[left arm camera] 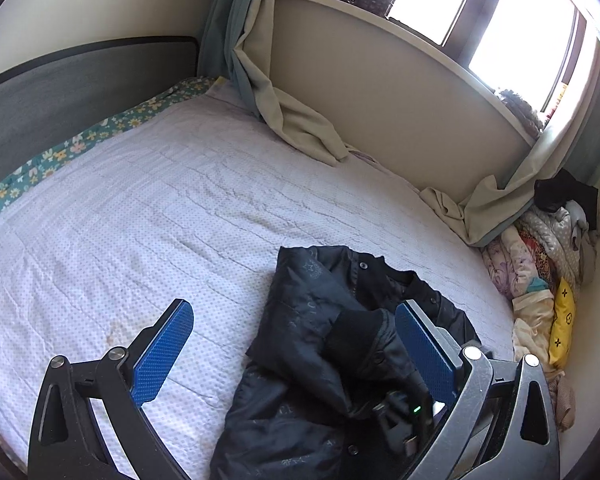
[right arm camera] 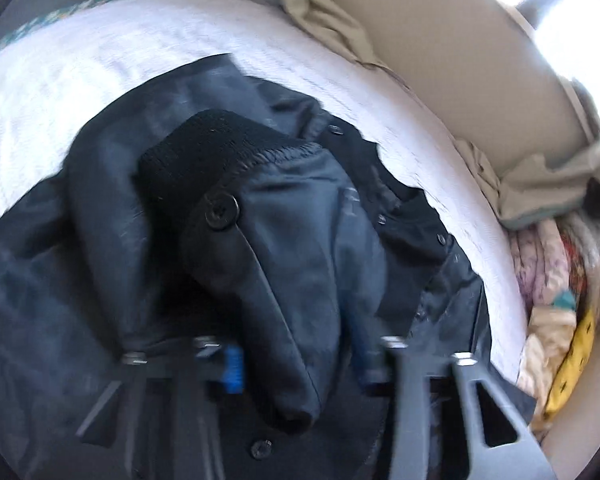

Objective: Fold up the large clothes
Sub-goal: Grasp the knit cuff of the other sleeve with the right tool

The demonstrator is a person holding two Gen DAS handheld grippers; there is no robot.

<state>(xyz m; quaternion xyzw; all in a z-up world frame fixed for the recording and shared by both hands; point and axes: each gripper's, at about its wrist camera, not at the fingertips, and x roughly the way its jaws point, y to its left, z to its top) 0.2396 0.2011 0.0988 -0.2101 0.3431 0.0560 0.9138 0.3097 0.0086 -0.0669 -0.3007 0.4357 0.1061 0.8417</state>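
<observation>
A dark jacket (left arm camera: pixel 340 360) lies bunched on the white bedspread (left arm camera: pixel 140 220), toward the foot end and well away from the grey headboard (left arm camera: pixel 60 88). The left gripper (left arm camera: pixel 296 344) hangs above the jacket's near-left edge, tilted down and forward, its blue pads (left arm camera: pixel 164 356) spread wide with nothing between them; one finger is over bare bedspread beside the jacket, the other over the jacket's buttoned front. The right gripper (right arm camera: pixel 296 364) sits low and close against the jacket, pointing along it toward the collar. A sleeve (right arm camera: pixel 268 248) with a black knit cuff (right arm camera: pixel 204 148) and a large button (right arm camera: pixel 221 211) runs through the gap between its fingers, whose blue pads (right arm camera: pixel 233 368) sit against each side of the sleeve; the view is motion-blurred, so how firmly they pinch it cannot be told. In the left view that same cuff rises as a hump over the jacket's middle. Beyond the jacket, beige curtains (left arm camera: pixel 300 120) trail onto the bedspread under the window, and to the jacket's right a heap of patterned bedding (left arm camera: pixel 540 272) sits against the wall.
</observation>
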